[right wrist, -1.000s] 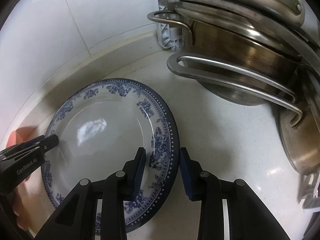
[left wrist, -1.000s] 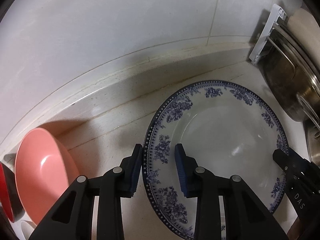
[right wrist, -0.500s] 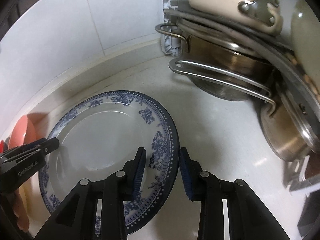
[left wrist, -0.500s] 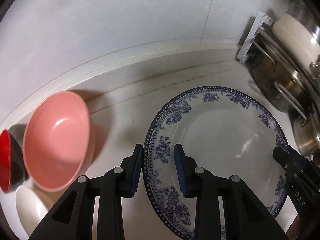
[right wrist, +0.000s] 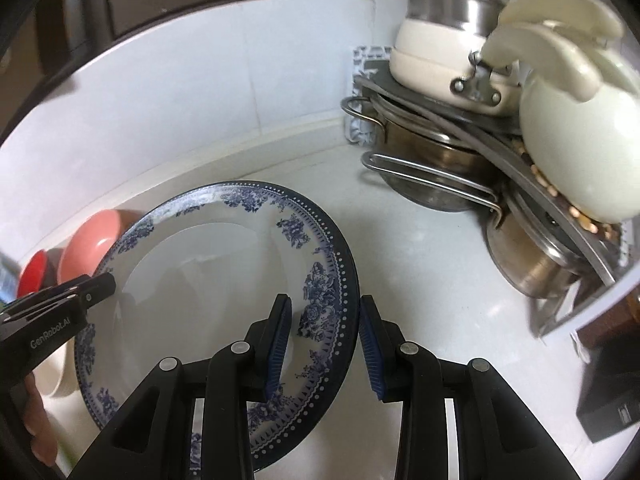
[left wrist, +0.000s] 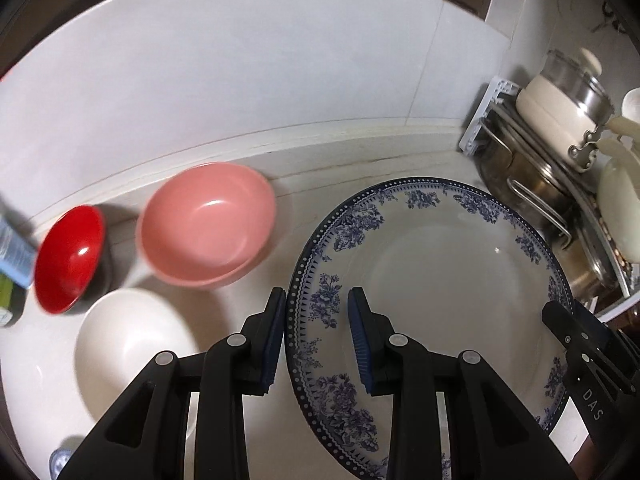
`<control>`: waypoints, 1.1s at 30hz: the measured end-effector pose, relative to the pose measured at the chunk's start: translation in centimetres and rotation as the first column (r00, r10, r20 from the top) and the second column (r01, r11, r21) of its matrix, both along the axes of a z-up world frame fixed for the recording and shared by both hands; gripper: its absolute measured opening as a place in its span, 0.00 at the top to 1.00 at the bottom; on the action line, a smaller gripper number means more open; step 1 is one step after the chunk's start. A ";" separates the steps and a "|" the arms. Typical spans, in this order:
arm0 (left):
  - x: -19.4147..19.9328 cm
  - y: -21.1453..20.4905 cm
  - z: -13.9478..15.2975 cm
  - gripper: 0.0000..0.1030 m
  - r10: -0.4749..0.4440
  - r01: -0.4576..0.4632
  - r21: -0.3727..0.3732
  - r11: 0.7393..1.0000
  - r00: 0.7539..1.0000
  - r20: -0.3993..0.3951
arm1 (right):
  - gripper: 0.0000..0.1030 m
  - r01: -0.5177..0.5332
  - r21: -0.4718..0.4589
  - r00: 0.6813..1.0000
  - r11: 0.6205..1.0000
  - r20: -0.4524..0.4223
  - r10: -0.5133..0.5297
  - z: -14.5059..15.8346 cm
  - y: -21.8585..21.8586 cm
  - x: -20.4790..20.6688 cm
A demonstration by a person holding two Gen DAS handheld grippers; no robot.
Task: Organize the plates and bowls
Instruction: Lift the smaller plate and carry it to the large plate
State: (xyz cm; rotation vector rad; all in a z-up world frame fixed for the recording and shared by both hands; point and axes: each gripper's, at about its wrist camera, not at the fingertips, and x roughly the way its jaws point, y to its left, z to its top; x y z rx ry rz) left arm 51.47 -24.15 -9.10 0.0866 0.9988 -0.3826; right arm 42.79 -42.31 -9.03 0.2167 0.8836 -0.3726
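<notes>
Narrowly parted, both grippers' fingers [left wrist: 362, 340] astride the plate [left wrist: 432, 280] rim.

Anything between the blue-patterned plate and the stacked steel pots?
No. Right wrist view shows bare white counter between plate and steel pots.

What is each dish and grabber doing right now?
Blue-patterned plate: held at both edges, empty.
Left gripper: clamped on plate rim.
Right gripper: clamped on opposite rim.
Pink bowl: upright, empty.
Red bowl: tilted, empty.
White bowl: upright, empty.
</notes>
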 end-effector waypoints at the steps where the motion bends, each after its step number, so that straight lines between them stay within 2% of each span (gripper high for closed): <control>1: -0.5 0.8 0.5 0.69 0.006 -0.006 -0.005 1.000 1.000 0.008 | 0.66 -0.001 0.000 1.000 1.000 0.006 0.001 0.3 0.3 -0.2; 9: -3.3 5.8 2.3 0.69 0.057 -0.056 -0.030 0.998 0.998 0.039 | 0.66 -0.049 -0.030 0.998 0.998 0.042 0.050 3.1 5.2 -2.6; 17: -6.1 12.4 3.5 0.69 0.146 -0.143 -0.057 0.988 0.988 0.054 | 0.66 -0.123 -0.049 0.990 0.991 0.063 0.126 4.7 10.4 -4.1; 24: -8.5 18.8 4.6 0.69 0.239 -0.234 -0.067 0.970 0.968 0.073 | 0.66 -0.210 -0.064 0.973 0.976 0.089 0.215 5.8 15.8 -5.0; 33: -12.0 26.1 5.0 0.69 0.337 -0.332 -0.067 0.941 0.938 0.081 | 0.65 -0.316 -0.035 0.943 0.948 0.097 0.318 6.0 22.0 -5.8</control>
